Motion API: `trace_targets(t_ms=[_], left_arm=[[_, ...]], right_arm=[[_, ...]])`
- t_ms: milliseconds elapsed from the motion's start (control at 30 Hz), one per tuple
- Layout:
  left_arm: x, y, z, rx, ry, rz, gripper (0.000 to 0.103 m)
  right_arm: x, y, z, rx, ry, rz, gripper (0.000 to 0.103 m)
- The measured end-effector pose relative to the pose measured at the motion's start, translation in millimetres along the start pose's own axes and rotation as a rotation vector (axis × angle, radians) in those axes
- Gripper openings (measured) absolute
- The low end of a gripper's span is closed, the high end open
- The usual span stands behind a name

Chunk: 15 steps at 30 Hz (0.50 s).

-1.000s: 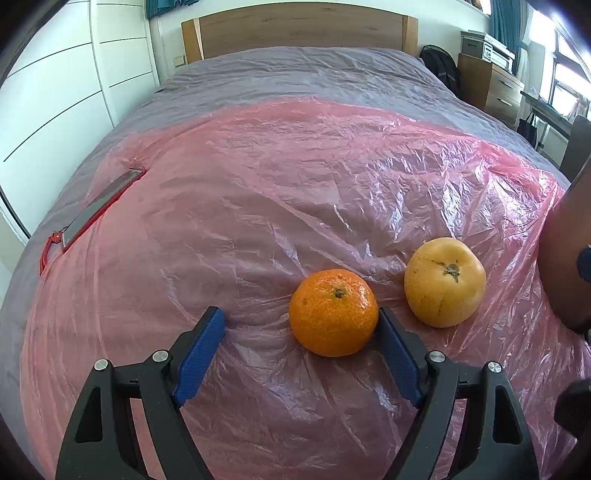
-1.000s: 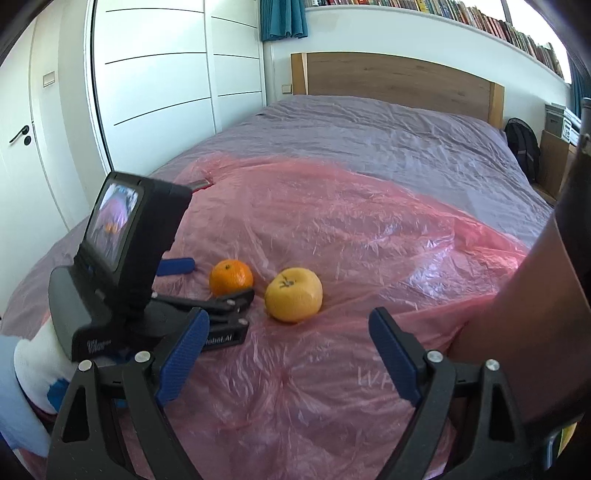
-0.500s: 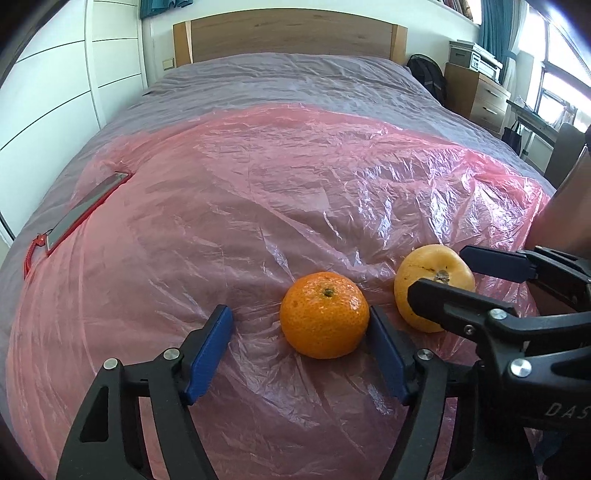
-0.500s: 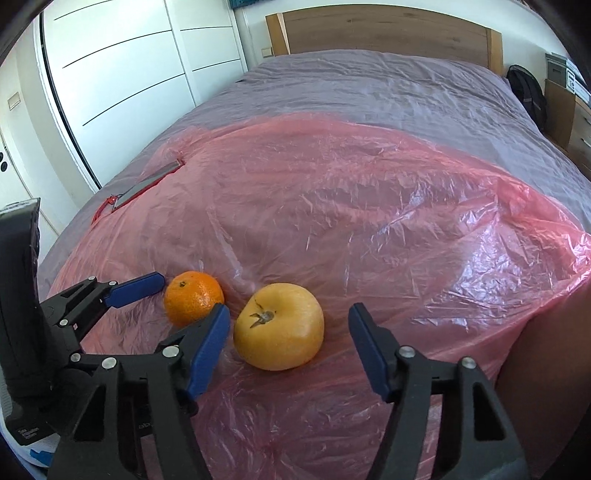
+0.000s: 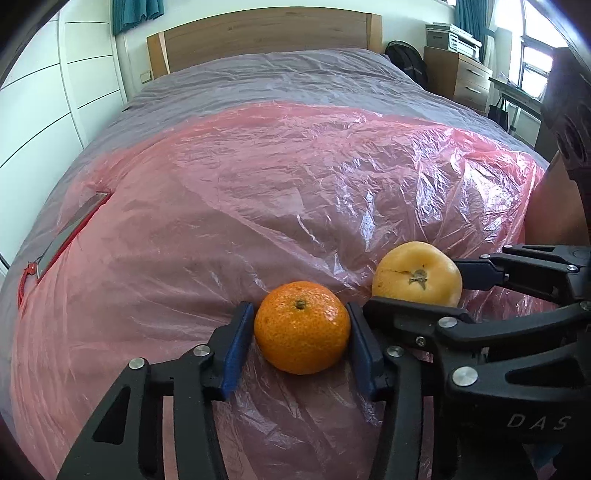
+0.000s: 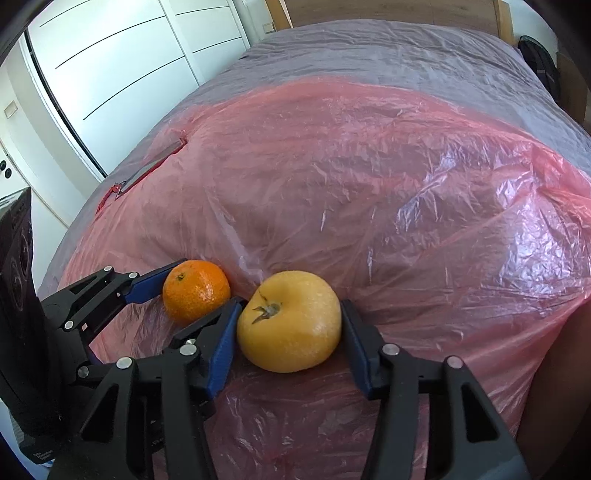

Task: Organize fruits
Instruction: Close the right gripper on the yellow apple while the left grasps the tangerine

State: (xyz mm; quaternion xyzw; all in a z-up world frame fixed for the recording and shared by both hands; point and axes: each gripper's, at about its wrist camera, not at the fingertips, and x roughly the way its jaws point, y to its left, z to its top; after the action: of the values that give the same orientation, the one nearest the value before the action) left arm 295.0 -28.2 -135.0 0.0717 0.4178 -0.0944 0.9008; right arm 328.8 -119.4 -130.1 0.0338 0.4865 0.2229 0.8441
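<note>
An orange tangerine (image 5: 302,326) and a larger yellow fruit (image 5: 417,275) lie side by side on a pink plastic sheet (image 5: 295,192) spread over the bed. My left gripper (image 5: 302,332) is shut on the tangerine, both blue pads against its sides. My right gripper (image 6: 288,325) is shut on the yellow fruit (image 6: 289,320), pads touching both sides. Both fruits rest on the sheet. The tangerine (image 6: 196,290) and the left gripper's fingers (image 6: 146,286) also show in the right wrist view, just left of the yellow fruit.
A grey bedspread (image 5: 280,77) and wooden headboard (image 5: 258,33) lie beyond the sheet. A red-edged flat strip (image 5: 70,232) lies at the sheet's left edge. White wardrobe doors (image 6: 122,66) stand left; a wooden dresser (image 5: 458,77) right.
Both grippers have closed from wide open onto their fruits. The right gripper came forward and down to the yellow fruit; the left stayed around the tangerine.
</note>
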Motion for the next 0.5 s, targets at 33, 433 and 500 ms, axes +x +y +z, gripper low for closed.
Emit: trace_targets(t_ms=[33,433,500], left_arm=[[0.2,-0.7,0.0,0.003,0.0,-0.001,0.04],[-13.6,3.8,5.8,-0.02,-0.023,-0.018,0.039],[-20.4,2.9,7.7,-0.025,-0.035,-0.024,0.039]], right_arm=[[0.6,-0.3,0.6,0.001,0.002,0.002,0.1],[-20.3,1.5,1.8,0.011,-0.024,0.035,0.099],[-27.8,2.2,2.0,0.013,-0.036,0.037,0.099]])
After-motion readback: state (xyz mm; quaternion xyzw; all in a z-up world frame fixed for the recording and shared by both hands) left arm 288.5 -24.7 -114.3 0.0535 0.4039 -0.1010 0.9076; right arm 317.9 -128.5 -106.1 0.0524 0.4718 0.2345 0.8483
